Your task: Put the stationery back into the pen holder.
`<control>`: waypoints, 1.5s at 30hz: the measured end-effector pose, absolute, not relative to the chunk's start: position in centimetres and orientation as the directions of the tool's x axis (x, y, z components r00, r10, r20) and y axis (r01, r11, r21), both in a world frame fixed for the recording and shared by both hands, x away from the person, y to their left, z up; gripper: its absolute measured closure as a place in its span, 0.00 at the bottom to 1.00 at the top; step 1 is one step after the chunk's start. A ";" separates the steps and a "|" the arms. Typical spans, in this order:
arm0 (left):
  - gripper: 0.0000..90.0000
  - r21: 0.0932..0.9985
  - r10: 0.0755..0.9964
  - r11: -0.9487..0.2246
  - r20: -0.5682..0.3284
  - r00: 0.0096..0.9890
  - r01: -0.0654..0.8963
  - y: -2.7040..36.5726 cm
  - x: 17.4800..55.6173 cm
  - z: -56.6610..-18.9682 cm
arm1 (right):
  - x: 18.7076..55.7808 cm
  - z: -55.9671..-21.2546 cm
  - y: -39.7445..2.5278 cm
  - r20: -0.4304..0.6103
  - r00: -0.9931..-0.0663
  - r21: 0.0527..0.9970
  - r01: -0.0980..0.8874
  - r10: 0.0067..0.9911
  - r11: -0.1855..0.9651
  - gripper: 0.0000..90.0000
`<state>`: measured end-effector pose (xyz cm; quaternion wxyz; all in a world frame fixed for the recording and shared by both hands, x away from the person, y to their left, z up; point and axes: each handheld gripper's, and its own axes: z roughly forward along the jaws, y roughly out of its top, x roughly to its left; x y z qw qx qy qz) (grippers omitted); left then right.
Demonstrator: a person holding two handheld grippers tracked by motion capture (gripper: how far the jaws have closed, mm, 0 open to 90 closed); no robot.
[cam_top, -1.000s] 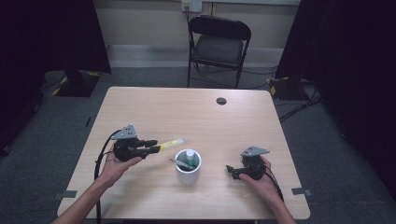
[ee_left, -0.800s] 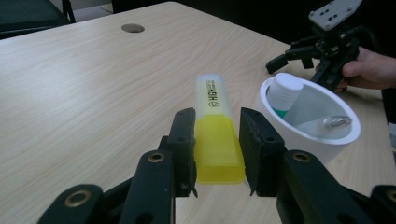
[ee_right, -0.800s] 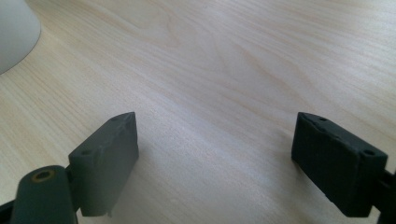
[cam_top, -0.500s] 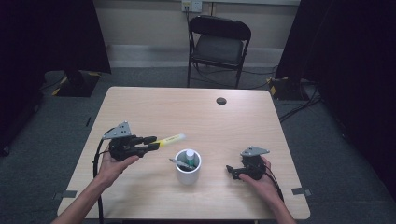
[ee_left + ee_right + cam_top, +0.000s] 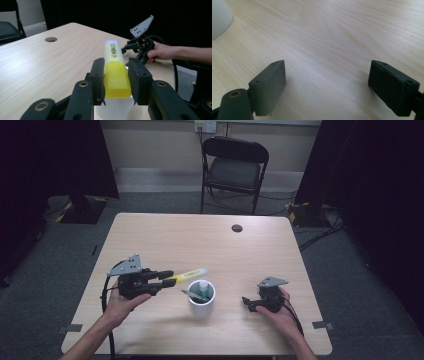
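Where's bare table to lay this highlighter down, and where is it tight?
The far half of the table, from the cup back to the grommet hole, lies bare. So does the strip between the cup and the right gripper. It is tight by the cup's left rim, where the left gripper holds the highlighter.

From the high view we look forward and down on the whole table [image 5: 150, 240], a chair [image 5: 235, 167] at top centre. The left gripper view sits low, facing across the tabletop. The right gripper view hovers close over the wood. All three share the white cup [image 5: 201, 298].
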<state>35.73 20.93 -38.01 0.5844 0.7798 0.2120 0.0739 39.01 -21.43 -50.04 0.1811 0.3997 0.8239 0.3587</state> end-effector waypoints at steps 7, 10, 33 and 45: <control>0.75 0.927 0.395 -0.298 -0.099 0.913 0.230 20.0 34.3 -37.7 | 39.0 -50.0 -21.4 -0.013 -0.614 0.736 0.528 0.789 0.424 0.15; 0.75 0.916 0.398 -0.323 -0.098 0.912 0.239 20.1 34.1 -38.0 | 39.0 -50.0 -21.4 -0.012 -0.615 0.736 0.529 0.789 0.423 0.15; 0.75 0.870 0.394 -0.410 -0.102 0.914 0.274 18.7 34.8 -39.9 | 39.0 -50.0 -21.4 -0.011 -0.612 0.733 0.533 0.791 0.422 0.15; 0.77 0.893 0.384 -0.376 -0.093 0.919 0.248 17.6 35.3 -39.8 | 39.1 -50.0 -21.4 -0.009 -0.613 0.734 0.533 0.790 0.422 0.15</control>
